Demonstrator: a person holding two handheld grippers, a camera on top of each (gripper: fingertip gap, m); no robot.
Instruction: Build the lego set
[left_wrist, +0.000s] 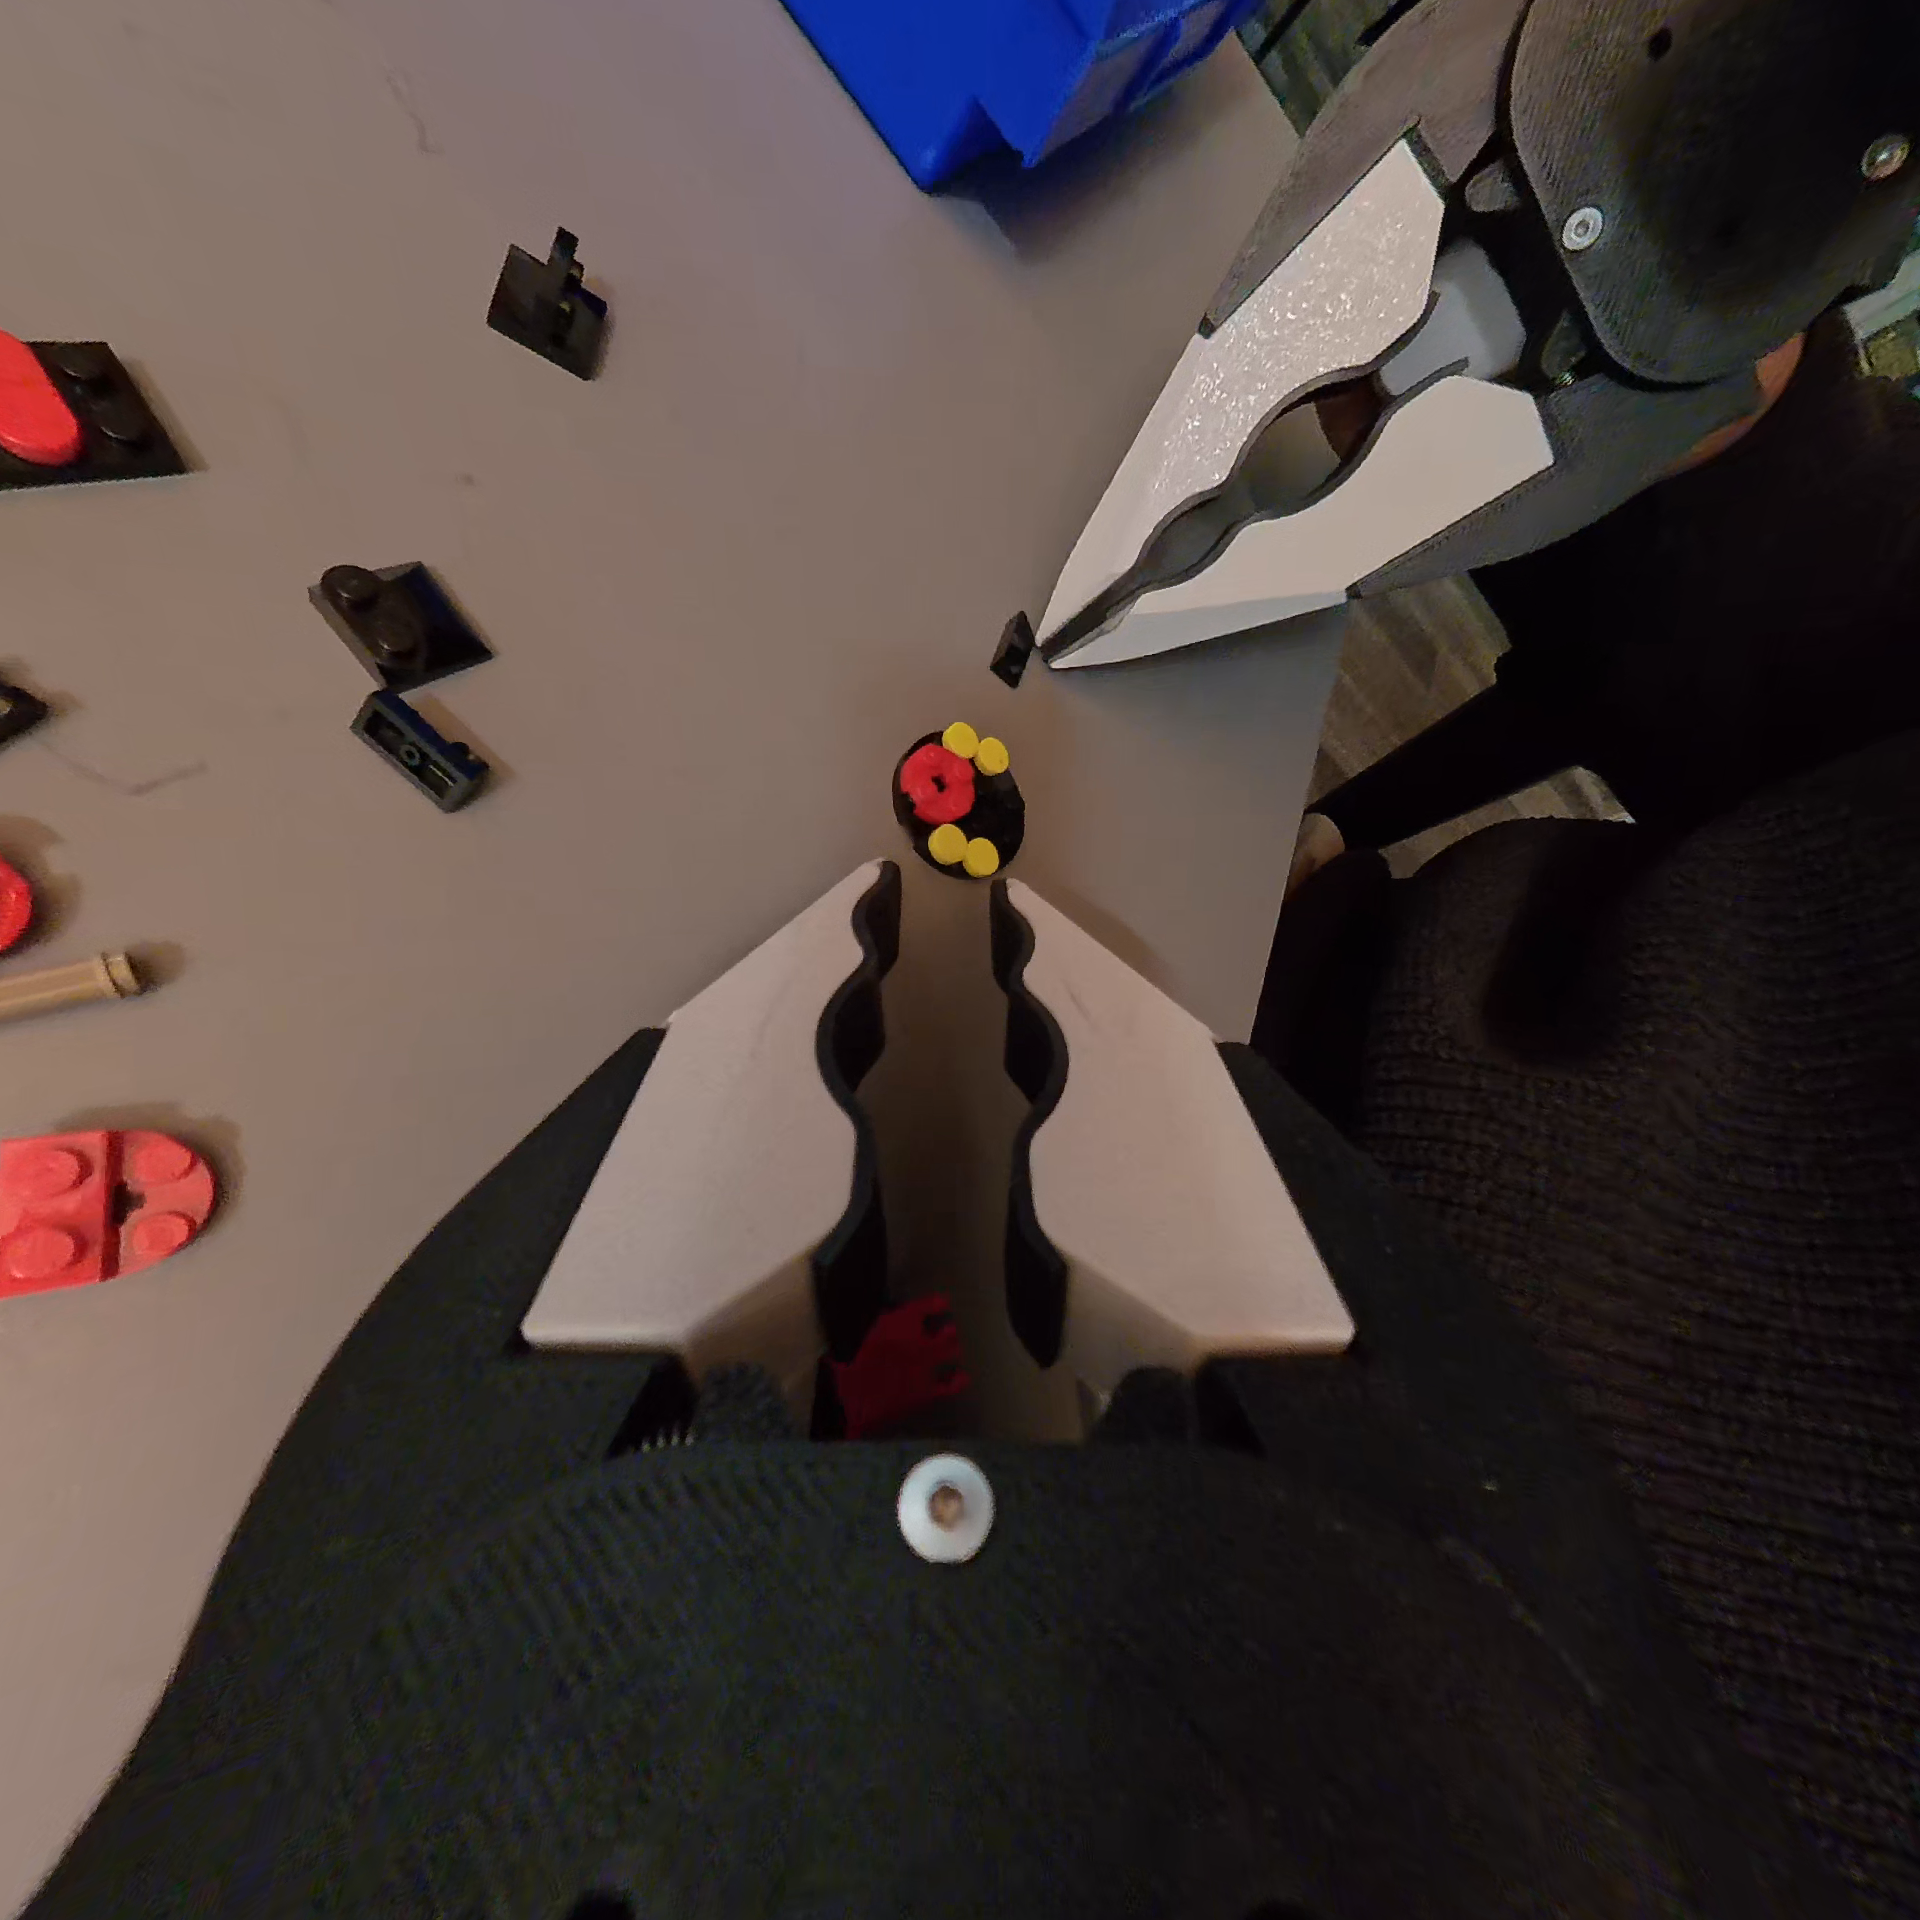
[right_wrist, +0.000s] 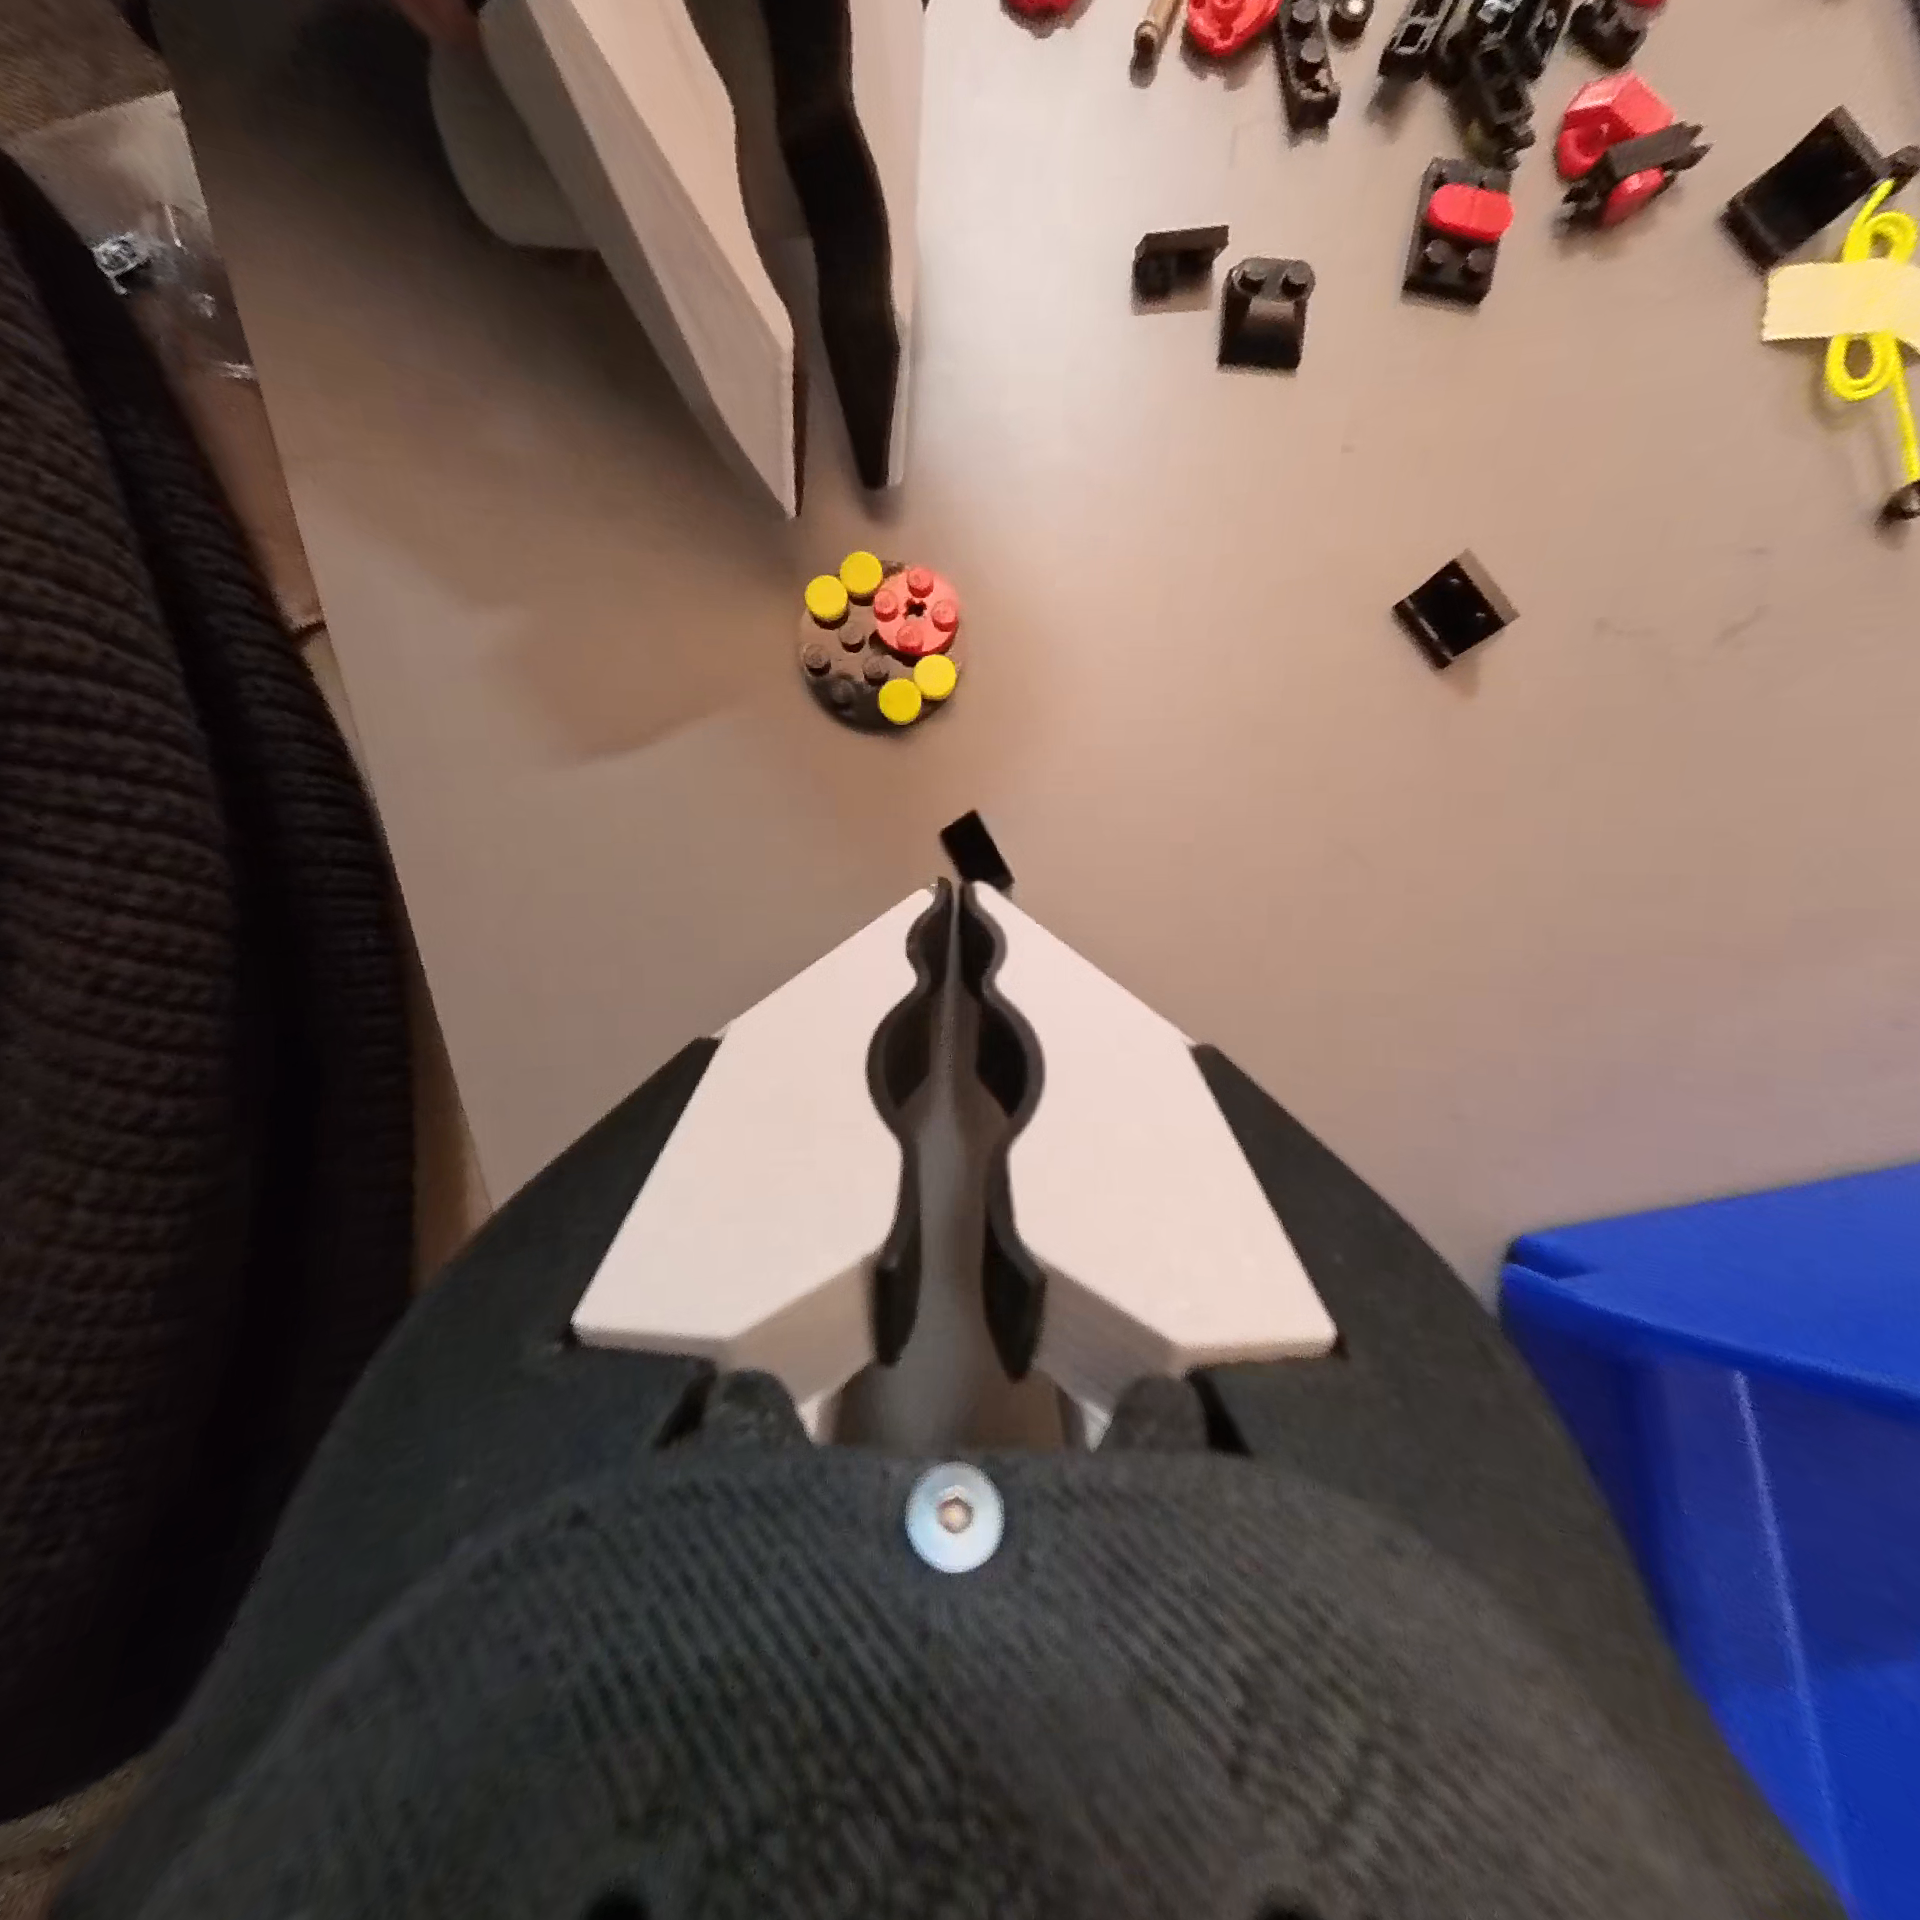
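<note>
A round black plate (left_wrist: 971, 821) carrying a red round piece (left_wrist: 935, 784) and several yellow studs lies on the grey table just beyond my left gripper (left_wrist: 943, 885), which is open and empty. The plate also shows in the right wrist view (right_wrist: 847, 675). My right gripper (right_wrist: 954, 891) is shut, with a small black piece (right_wrist: 975, 850) pinched at its very tips, tilted, a short way from the plate. In the left wrist view the right gripper (left_wrist: 1042, 652) comes in from the upper right with the small black piece (left_wrist: 1013, 649) at its tip.
Loose black and red pieces (left_wrist: 400, 623) lie to the left, with more in the right wrist view (right_wrist: 1455, 613). A blue bin (left_wrist: 997, 73) stands at the back. A dark red piece (left_wrist: 902, 1361) shows under my left gripper's base. The table edge (left_wrist: 1314, 748) and a person's dark knit clothing are close by. Some 7 cm of space lies between my two pairs of fingers.
</note>
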